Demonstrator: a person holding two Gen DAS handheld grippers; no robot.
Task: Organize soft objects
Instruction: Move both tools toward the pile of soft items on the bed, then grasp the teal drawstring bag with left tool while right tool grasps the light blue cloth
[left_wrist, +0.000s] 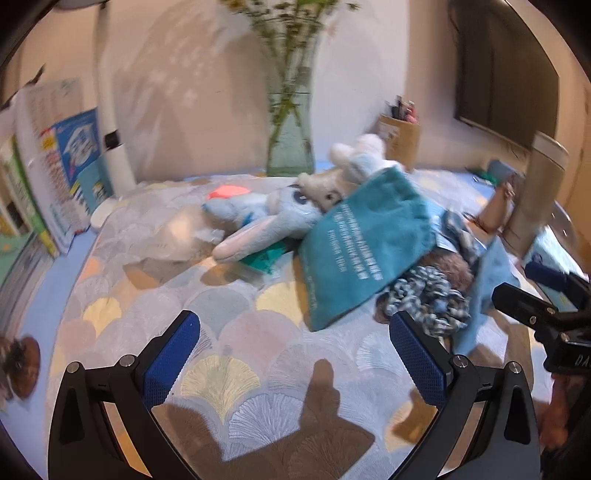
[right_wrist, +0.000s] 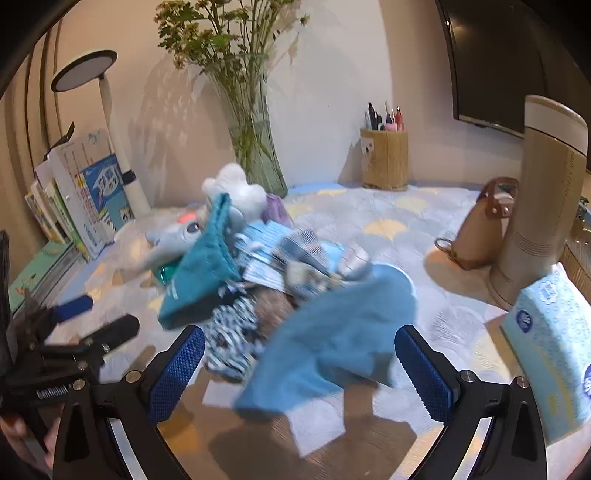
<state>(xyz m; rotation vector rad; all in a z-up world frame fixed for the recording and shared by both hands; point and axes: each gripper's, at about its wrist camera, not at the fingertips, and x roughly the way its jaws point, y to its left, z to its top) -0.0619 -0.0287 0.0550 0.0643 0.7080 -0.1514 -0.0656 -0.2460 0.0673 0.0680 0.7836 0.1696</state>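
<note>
A heap of soft things lies on the patterned mat (left_wrist: 229, 332). It holds a teal drawstring bag (left_wrist: 365, 240), a light blue plush bunny (left_wrist: 266, 221), a blue-and-white knitted piece (left_wrist: 428, 299) and a light blue cloth (right_wrist: 340, 332). My left gripper (left_wrist: 295, 354) is open and empty, just in front of the bag. My right gripper (right_wrist: 299, 369) is open, with the light blue cloth lying between its fingers, not gripped. The teal bag (right_wrist: 207, 273) and the bunny (right_wrist: 173, 236) also show in the right wrist view.
A glass vase (right_wrist: 255, 147) with stems, a pen holder (right_wrist: 384, 158) and a white lamp (right_wrist: 110, 122) stand at the back. Books (right_wrist: 85, 195) lean at the left. A tan tumbler (right_wrist: 535, 199), a brown pouch (right_wrist: 480, 229) and a tissue pack (right_wrist: 554, 350) stand at the right.
</note>
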